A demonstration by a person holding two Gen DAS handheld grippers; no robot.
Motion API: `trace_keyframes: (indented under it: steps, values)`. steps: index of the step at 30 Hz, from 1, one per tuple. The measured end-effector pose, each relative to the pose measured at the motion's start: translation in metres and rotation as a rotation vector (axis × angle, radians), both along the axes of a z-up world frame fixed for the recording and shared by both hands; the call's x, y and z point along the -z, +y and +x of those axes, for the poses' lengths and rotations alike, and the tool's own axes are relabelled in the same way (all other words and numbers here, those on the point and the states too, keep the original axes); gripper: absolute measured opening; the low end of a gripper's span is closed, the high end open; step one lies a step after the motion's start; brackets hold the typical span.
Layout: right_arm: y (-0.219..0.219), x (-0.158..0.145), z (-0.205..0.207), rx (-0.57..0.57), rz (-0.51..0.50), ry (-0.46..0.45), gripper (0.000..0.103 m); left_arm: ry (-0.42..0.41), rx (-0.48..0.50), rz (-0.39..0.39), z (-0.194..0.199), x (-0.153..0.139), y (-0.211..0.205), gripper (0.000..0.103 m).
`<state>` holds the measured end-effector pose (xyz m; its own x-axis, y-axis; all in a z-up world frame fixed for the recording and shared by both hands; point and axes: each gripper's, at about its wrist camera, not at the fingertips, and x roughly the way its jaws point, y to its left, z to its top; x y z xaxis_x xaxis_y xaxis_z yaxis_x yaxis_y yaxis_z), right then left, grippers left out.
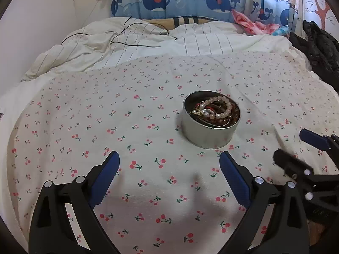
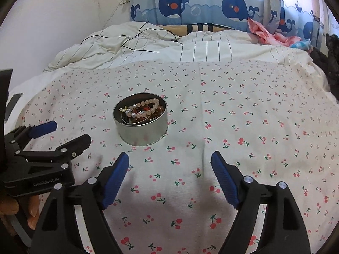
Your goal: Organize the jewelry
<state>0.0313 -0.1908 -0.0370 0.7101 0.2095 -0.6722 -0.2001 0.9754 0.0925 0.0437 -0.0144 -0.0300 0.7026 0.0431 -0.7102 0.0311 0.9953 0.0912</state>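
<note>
Both my jaws stand wide and hold nothing: left gripper [image 1: 169, 158], right gripper [image 2: 169, 157], hovering side by side above the cherry-print bedsheet [image 1: 84, 127]. The round silver metal tin [image 1: 208, 135] sits on the bed just ahead, between them, likely so either side can reach it. A pale pink bead bracelet [image 1: 222, 108] lies on top; the tangled pieces below are hard to make out.

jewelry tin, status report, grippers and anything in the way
Left gripper and right gripper open, empty. Round metal tin on cherry-print cloth, pearl bead bracelet on top inside. Nothing in the way.
</note>
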Motion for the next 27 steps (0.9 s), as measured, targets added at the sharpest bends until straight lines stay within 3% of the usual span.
trace_keyframes:
  steps: [27]
  values:
    - [0.0037, 0.0043, -0.0018, -0.011, -0.023, 0.001, 0.085, 0.006, -0.007, -0.035, -0.0012, 0.0001, 0.0024, 0.095]
